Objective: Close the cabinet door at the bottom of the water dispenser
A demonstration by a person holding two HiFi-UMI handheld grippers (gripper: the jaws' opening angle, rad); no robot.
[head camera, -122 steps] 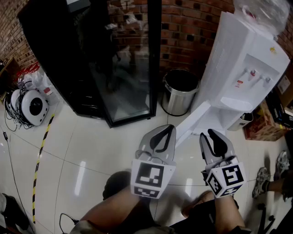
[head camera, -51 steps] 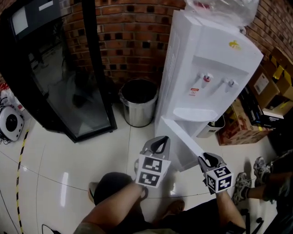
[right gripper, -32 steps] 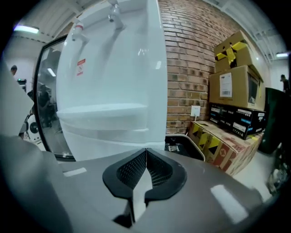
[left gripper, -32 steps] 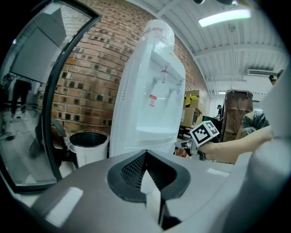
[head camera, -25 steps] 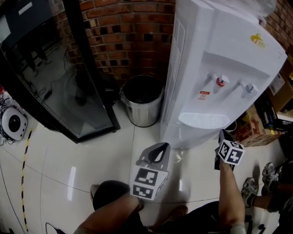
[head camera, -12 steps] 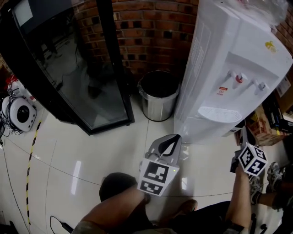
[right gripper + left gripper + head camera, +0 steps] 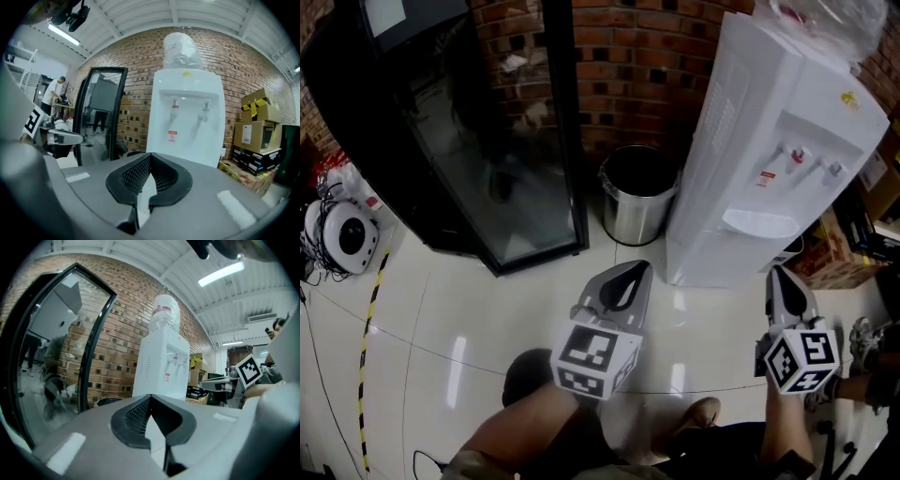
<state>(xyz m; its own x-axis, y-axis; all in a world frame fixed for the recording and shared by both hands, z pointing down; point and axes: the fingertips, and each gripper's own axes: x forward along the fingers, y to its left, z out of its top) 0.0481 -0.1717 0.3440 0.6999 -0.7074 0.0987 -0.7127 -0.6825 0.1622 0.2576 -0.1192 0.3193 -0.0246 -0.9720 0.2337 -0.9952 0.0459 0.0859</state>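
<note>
The white water dispenser [image 7: 769, 159] stands against the brick wall at the right of the head view, with a clear bottle on top. Its lower cabinet door [image 7: 712, 267] lies flush with the body. My left gripper [image 7: 636, 267] hovers over the tiled floor, left of the dispenser's base, shut and empty. My right gripper [image 7: 778, 274] is in front of the base and apart from it, also shut with nothing in it. The dispenser [image 7: 164, 366] shows ahead in the left gripper view, past the shut left gripper [image 7: 149, 397]. The right gripper view faces the dispenser [image 7: 187, 122] beyond the right gripper [image 7: 150, 155].
A steel bin [image 7: 637, 192] stands just left of the dispenser. A tall black glass-door fridge [image 7: 487, 141] fills the back left. Cardboard boxes [image 7: 839, 253] sit at the right, with a person's shoe [image 7: 867, 333] near them. A round white device [image 7: 342, 234] and striped floor tape [image 7: 370, 328] lie at the left.
The cabinet door, open two seconds ago with my right gripper at it, is now flush. Both grippers have drawn back from the dispenser and risen, the right one farther.
</note>
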